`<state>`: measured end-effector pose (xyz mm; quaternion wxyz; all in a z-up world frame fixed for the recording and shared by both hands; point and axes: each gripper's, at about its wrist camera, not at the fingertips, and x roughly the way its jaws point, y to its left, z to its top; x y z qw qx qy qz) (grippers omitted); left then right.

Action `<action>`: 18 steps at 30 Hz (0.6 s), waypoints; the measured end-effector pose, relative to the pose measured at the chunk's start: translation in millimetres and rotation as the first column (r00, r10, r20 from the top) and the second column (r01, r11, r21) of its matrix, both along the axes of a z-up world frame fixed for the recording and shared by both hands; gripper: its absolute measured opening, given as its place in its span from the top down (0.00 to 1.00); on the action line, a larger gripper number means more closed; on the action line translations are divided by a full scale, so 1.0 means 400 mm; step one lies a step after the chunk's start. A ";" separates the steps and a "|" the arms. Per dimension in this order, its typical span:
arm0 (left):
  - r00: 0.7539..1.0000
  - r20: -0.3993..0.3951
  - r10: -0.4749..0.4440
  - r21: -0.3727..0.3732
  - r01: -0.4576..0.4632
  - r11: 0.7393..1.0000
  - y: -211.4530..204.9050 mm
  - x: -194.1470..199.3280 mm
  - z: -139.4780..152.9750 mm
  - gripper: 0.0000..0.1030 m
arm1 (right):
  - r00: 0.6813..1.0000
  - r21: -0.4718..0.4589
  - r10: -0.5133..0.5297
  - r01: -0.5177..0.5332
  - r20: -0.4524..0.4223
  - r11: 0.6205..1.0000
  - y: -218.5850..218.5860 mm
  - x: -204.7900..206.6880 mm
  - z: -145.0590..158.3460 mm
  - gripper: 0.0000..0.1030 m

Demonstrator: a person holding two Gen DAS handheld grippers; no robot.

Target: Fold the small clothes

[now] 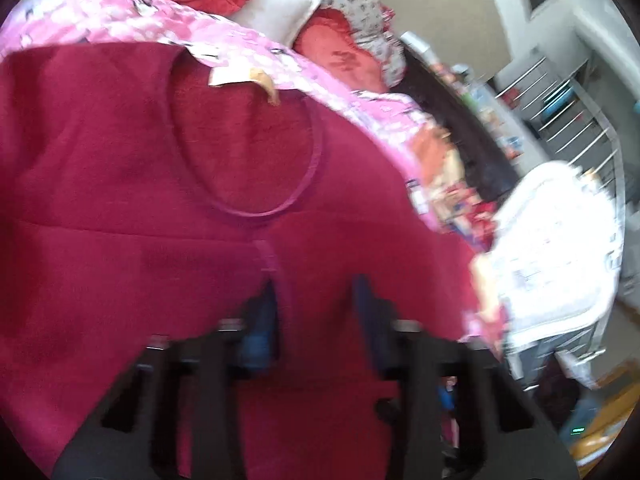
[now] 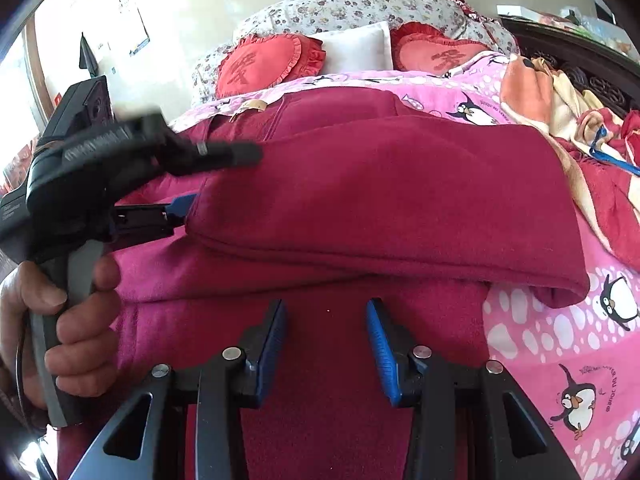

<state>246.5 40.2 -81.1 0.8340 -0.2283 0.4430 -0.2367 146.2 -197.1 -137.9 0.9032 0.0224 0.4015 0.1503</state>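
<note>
A crimson fleece top (image 1: 120, 160) lies on the bed with its round neckline (image 1: 312, 168) and paper tag (image 1: 218, 76) facing up. In the right wrist view one side of the crimson top (image 2: 380, 200) is folded across its body. My left gripper (image 1: 316, 296) has red fabric filling the gap between its blurred fingers. From the right wrist view the left gripper (image 2: 214, 178) bites the folded layer's left edge, with a hand (image 2: 76, 320) on its handle. My right gripper (image 2: 326, 312) hovers open above the top's near part, and nothing sits between its blue pads (image 2: 276, 340).
The pink penguin bedsheet (image 2: 560, 340) shows to the right of the top. Two red heart cushions (image 2: 260, 64) and a white pillow (image 2: 356, 50) lie at the head. A heap of other clothes (image 2: 560, 120) lies at the right, by the dark bed frame (image 2: 580, 64).
</note>
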 end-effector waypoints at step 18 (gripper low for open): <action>0.941 0.233 0.245 0.280 -0.306 0.910 0.221 -0.225 0.186 0.93 | 1.000 -0.026 -0.001 0.001 0.007 1.000 0.012 0.001 0.000 0.58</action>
